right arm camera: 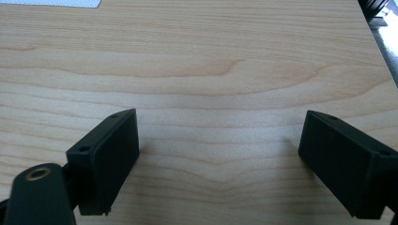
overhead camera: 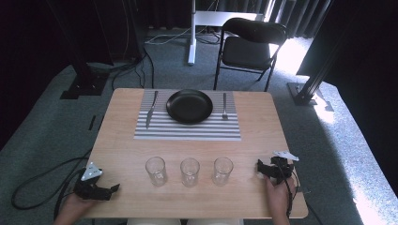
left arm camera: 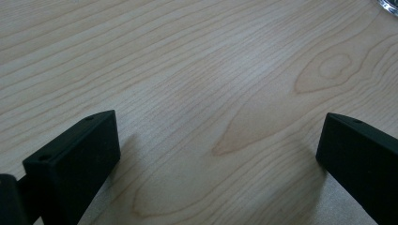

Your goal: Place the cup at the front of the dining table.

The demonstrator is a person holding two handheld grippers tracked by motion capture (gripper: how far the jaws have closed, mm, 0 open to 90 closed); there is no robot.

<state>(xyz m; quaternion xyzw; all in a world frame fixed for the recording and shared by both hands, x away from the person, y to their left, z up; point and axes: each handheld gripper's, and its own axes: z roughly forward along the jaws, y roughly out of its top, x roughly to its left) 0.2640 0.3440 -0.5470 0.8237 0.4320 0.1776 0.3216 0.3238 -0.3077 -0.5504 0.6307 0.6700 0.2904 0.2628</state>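
Nearest the person, at the table's front edge, both hands rest w/ a gripper each. Left gripper sits at the front left corner, jaws spread wide w/ nothing between them; in the left gripper view its jaws frame bare wood, and a sliver of glass shows at the top right corner. Right gripper lies at the front right, jaws also wide apart and empty; the right gripper view shows plain wood between them, w/ a corner of the placemat at top left.

Between the two grippers, a bit further in, stand three clear glasses in a row, all upright and apart from each other: left glass, middle glass, right glass. Left glass is near the left gripper, off to its right; right glass is near the right gripper, to its left. Neither gripper touches a glass.

Farther back lies a striped placemat w/ a black plate on it, knife left of the plate, fork right of it. Beyond the table stands a black chair.
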